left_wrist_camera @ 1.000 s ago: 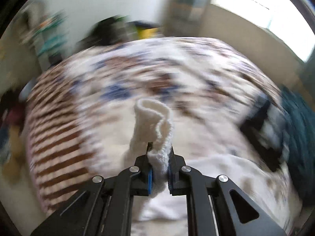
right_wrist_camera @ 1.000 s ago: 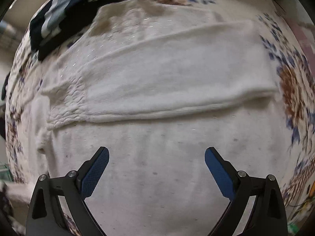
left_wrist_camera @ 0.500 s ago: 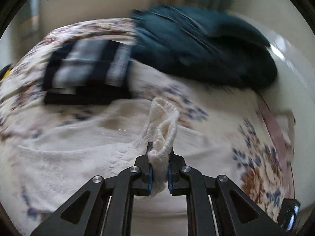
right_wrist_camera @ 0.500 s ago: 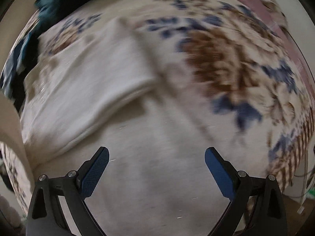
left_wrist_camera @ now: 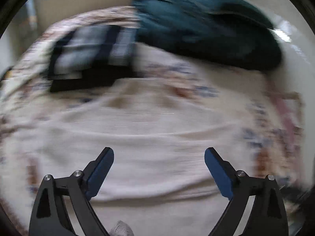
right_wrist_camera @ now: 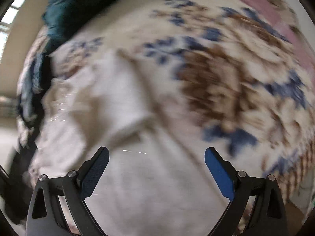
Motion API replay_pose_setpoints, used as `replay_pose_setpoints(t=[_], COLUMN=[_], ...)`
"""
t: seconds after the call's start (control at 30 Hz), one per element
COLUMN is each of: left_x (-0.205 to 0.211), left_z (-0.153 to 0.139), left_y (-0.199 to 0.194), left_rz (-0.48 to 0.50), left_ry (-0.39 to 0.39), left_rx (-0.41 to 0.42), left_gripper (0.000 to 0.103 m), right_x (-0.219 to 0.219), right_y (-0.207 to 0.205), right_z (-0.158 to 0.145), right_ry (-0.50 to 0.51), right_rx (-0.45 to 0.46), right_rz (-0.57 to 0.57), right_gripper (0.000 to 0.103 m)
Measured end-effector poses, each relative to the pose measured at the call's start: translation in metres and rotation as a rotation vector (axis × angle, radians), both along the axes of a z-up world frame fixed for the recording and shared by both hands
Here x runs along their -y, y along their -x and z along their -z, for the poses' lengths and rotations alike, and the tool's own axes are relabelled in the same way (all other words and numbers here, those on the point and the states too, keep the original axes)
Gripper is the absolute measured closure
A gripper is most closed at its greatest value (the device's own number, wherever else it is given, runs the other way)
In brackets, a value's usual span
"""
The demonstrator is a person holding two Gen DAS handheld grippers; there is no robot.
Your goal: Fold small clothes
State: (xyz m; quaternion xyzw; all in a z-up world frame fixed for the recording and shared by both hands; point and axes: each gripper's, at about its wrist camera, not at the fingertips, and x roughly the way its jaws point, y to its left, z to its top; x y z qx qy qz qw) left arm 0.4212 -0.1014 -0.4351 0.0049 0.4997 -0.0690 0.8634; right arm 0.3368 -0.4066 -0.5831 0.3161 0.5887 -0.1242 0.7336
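A cream knit sweater (left_wrist_camera: 149, 147) lies spread on a floral bedspread (left_wrist_camera: 261, 137); both views are blurred by motion. My left gripper (left_wrist_camera: 159, 157) is open and empty just above the sweater's body; a bit of its knit cuff (left_wrist_camera: 120, 229) shows at the bottom edge between the arms. In the right wrist view the sweater (right_wrist_camera: 118, 102) lies with a fold ridge across it, and my right gripper (right_wrist_camera: 156, 156) is open and empty above its lower part.
A folded navy-and-white striped garment (left_wrist_camera: 92, 55) sits on the bed beyond the sweater. A dark teal garment pile (left_wrist_camera: 208, 33) lies at the far right by the wall; it also shows in the right wrist view (right_wrist_camera: 65, 13). The floral bedspread (right_wrist_camera: 226, 82) extends right.
My left gripper has opened and let go of the sweater's knit cuff, which dropped below it. The right gripper stayed open and shifted over the sweater.
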Motion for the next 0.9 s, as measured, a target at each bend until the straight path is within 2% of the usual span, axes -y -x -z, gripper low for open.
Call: replay_pose_setpoints(t=[0.13,0.2,0.27,0.3,0.33,0.37,0.43,0.53,0.6,0.67,0.77,0.9], left_x=[-0.077,-0.113,-0.141,-0.154,-0.165,-0.179,-0.194,-0.203,-0.202,-0.202,-0.199,-0.185], left_z=[0.012,0.021,0.027,0.031,0.033,0.033,0.035,0.038,0.038,0.041,0.053,0.084], left_y=[-0.001,-0.001,0.002,0.004,0.005,0.008,0.010,0.009,0.002,-0.010,-0.033,-0.064], left_rz=[-0.140,-0.219,-0.293,-0.328,-0.361,-0.402,-0.454,-0.484,-0.482,-0.470,-0.442,-0.384], left_ry=[-0.136,-0.189,-0.225,-0.232,-0.234,-0.230,-0.230,-0.195,-0.177,-0.159,-0.144,-0.217], left_rx=[-0.033,-0.067,-0.079,-0.084,-0.087,-0.091,-0.096,-0.100,-0.093,-0.093,-0.101,-0.158], left_gripper=[0.009,0.009,0.009,0.009,0.009,0.009,0.009,0.009,0.009,0.009,0.009,0.009], right_x=[-0.037,-0.057,-0.072,-0.076,-0.084,-0.087,-0.088,-0.080,-0.067,-0.052,-0.039,-0.039], right_y=[-0.061,-0.095,-0.123,-0.130,-0.139,-0.143,-0.141,-0.129,-0.120,-0.115,-0.116,-0.127], right_z=[0.000,0.015,0.040,0.049,0.063,0.071,0.069,0.048,0.034,0.026,0.030,0.037], right_ry=[-0.057,-0.017,0.029,0.027,0.040,0.046,0.019,0.059,0.103,0.146,0.136,0.212], right_rx=[0.101,0.082,0.003,-0.022,-0.074,-0.091,-0.028,0.049,0.069,0.063,0.027,-0.001], right_rz=[-0.095,-0.149,-0.203,-0.222,-0.253,-0.264,-0.231,-0.195,-0.155,-0.126,-0.127,-0.146], right_gripper=[0.005,0.006,0.014,0.028,0.052,0.065,0.094,0.094,0.094,0.094,0.094,0.094])
